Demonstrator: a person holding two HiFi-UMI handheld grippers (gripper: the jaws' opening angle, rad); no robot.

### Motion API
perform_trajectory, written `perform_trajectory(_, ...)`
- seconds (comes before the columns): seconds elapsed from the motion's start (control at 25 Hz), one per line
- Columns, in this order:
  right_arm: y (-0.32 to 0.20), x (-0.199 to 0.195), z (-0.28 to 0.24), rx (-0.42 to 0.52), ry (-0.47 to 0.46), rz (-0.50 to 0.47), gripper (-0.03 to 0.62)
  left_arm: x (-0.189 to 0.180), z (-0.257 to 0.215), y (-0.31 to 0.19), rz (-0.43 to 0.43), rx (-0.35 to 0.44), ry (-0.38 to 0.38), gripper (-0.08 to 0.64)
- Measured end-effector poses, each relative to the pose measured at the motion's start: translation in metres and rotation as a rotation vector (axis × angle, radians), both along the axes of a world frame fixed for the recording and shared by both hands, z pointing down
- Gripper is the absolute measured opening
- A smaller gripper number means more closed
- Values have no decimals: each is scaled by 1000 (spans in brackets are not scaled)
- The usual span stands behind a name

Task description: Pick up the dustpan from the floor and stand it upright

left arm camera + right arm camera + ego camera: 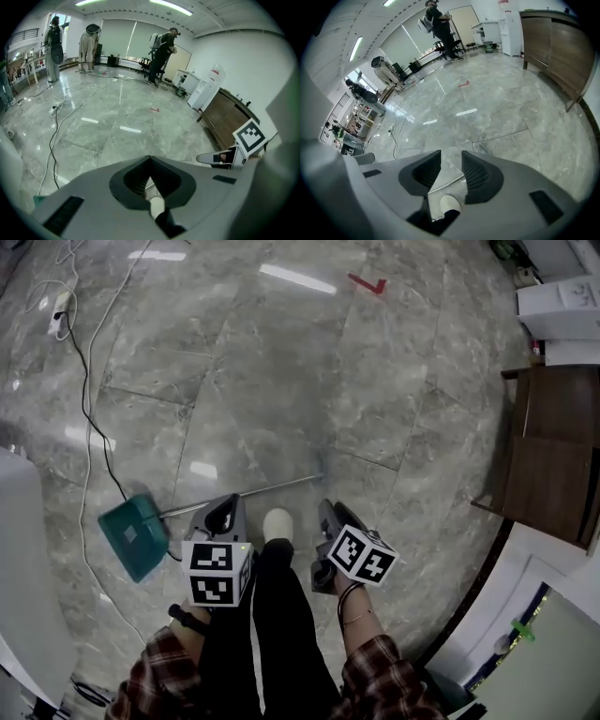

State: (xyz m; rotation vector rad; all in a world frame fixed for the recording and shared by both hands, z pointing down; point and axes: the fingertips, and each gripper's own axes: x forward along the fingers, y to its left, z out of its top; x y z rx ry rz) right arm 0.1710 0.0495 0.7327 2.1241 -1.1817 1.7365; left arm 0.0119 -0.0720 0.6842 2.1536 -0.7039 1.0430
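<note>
On floor (281,371), dustpan (134,536) flat, whole only in head view

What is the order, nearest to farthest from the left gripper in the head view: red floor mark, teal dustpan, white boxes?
1. Teal dustpan, just left of the left gripper.
2. Red floor mark, far ahead.
3. White boxes, top right corner.

Grey marble floor (281,362), wooden cabinet (553,451)
</note>
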Motion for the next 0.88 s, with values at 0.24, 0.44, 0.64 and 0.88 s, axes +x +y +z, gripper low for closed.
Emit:
perform_trajectory(0.24,8,4,96,-38,-62,112,144,-11,82,-1,4,-23,-48,0)
perform_trajectory(0.44,17,-2,166,-73,-103,150,144,-1,142,-10,17,-26,-39,1)
perform_trajectory(0.64,18,1,220,-90,-109,144,144,6,190,-18,39,-26,-43,2)
perform_trajectory(0.88,22,10,286,-142,-125,187,144,5,253,-17,41,-52,-68,2)
